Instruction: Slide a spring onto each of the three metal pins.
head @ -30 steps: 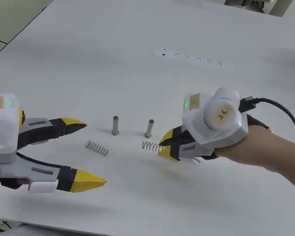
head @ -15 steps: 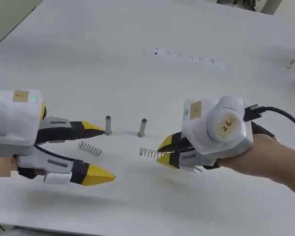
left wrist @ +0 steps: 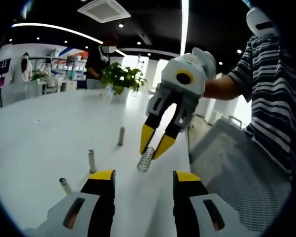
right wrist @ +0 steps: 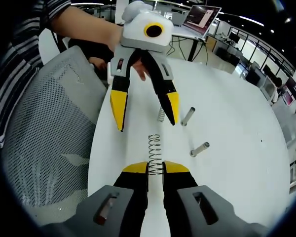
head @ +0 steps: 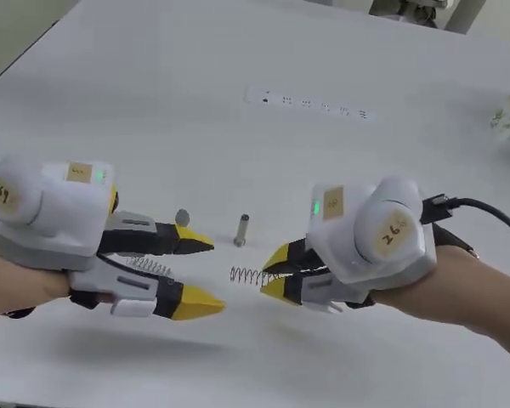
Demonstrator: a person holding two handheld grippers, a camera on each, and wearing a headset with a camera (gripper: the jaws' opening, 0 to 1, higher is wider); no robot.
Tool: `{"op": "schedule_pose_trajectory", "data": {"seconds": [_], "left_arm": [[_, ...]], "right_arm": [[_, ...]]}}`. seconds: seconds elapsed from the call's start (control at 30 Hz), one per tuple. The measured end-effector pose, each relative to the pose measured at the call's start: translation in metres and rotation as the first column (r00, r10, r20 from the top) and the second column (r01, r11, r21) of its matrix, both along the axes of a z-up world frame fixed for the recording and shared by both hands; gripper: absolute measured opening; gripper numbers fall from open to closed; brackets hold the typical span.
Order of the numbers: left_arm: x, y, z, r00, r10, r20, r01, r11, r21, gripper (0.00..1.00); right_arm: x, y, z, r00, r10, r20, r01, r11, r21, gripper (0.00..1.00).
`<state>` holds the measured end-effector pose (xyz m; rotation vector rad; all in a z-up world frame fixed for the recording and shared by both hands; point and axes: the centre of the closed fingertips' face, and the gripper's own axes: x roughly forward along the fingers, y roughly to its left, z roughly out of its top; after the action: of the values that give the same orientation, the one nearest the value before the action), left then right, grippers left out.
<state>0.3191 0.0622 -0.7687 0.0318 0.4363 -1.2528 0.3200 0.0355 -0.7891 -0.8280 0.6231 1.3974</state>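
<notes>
My right gripper (head: 270,274) is shut on one end of a thin wire spring (head: 246,274), which sticks out to the left just above the white table (head: 238,153). The left gripper (head: 207,272) faces it with its jaws wide apart and nothing held. A second spring (head: 153,267) lies on the table between the left jaws. One metal pin (head: 241,229) stands upright behind the grippers; another pin (head: 182,218) is partly hidden by the upper left finger. In the left gripper view three pins (left wrist: 121,136) (left wrist: 92,160) (left wrist: 64,184) stand in a row left of the held spring (left wrist: 145,159).
A white power strip (head: 306,102) lies far back on the table. A grey mesh chair (right wrist: 44,128) sits by the table's near edge, beside the person's striped sleeve (left wrist: 266,84). A potted plant (left wrist: 121,76) stands at the table's far end.
The left gripper has moved right, toward the right gripper, and now straddles the loose spring and covers part of one pin. The right gripper keeps hold of its spring.
</notes>
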Motion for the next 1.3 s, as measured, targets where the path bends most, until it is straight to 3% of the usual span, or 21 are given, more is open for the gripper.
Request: {"op": "schedule_pose_trajectory", "data": {"seconds": [0.5,1.3], "left_arm": [[0.004,-0.016,0.001,0.999,-0.035,0.007,0.035,0.999,-0.002,0.28],[-0.001,-0.025,0.0,0.998,-0.061,0.012,0.061,0.998,-0.004,0.12]], "right_arm": [[-0.001,0.001,0.001,1.0,0.005,0.0,-0.005,1.0,0.006,0.08],[-0.004,0.005,0.008,1.0,0.02,0.01,-0.02,1.0,0.022,0.08]]}}
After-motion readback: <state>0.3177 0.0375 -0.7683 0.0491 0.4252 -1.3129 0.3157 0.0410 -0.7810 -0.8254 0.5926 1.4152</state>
